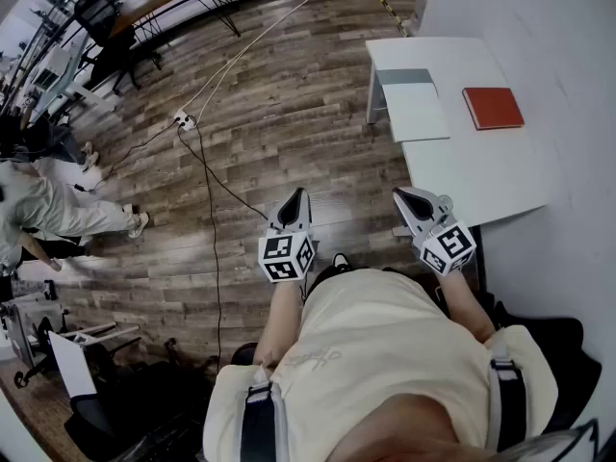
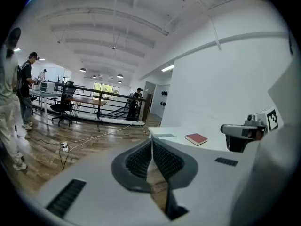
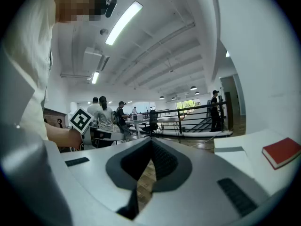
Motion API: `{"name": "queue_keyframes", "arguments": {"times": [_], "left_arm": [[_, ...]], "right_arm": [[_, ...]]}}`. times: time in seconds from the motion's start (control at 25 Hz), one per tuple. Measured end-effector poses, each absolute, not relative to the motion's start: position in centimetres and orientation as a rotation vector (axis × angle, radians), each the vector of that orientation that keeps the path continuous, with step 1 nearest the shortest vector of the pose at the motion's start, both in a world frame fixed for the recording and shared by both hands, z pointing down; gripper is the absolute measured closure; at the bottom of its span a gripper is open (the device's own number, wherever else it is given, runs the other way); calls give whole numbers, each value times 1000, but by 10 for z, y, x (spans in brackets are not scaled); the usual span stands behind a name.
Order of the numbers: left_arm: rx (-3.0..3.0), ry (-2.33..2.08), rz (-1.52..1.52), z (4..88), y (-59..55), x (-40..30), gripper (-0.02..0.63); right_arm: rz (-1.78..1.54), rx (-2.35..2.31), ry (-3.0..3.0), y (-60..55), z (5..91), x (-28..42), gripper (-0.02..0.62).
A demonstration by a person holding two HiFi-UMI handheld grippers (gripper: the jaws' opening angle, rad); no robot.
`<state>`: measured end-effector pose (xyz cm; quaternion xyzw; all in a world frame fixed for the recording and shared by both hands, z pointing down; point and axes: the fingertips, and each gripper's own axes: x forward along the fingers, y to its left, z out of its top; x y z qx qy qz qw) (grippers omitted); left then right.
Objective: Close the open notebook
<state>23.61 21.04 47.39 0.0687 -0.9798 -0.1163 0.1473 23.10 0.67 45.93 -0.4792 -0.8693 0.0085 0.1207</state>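
While both tools hang over the floor (image 1: 269, 94), well short of the worktop (image 1: 500, 181), nothing of the task is under way: the left hand-held gripper (image 2: 151, 142) has its jaws pressed together on nothing, and the right hand-held gripper (image 3: 150, 142) also looks closed at the tips and empty. Two flat things lie on the worktop. The red book (image 1: 493, 107) appears closed already, and the pale pad (image 1: 414, 99) with a grey band, near the worktop's edge, is probably the open notebook, though I cannot be sure from here. The first risk, as I judge it, is going to the wrong one. The second is arriving with the jaws closed, so that a tip only shoves the pad; being so near the edge, it could slide off to the floor. A thin cover may also slip from the pads mid-turn and fall back open. The cable (image 1: 214, 176) on the floor lies off to the left and could catch a foot. No writing can be read. The cubes carry only black-and-white square markers, the red cover shows no title, and the faint script on the person's shirt is illegible.
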Motion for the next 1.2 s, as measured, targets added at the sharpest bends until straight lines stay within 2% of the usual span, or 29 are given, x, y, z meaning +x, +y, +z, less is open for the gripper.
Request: {"name": "queue_keyframes", "arguments": {"times": [0.52, 0.72, 0.8, 0.96, 1.2], "left_arm": [[236, -2854, -299, 464, 252, 223, 583], [285, -2800, -286, 487, 257, 220, 583], [287, -2759, -366, 500, 258, 214, 583], [298, -2703, -602, 509, 251, 183, 583], [295, -2712, -428, 500, 253, 112, 583]], "right_arm": [[-50, -1368, -2571, 47, 463, 208, 588], [-43, -1365, -2539, 59, 470, 213, 588], [-34, -1342, -2522, 59, 477, 212, 588], [-24, -1316, -2489, 46, 490, 188, 588], [17, -1330, -2521, 50, 499, 117, 588]]}}
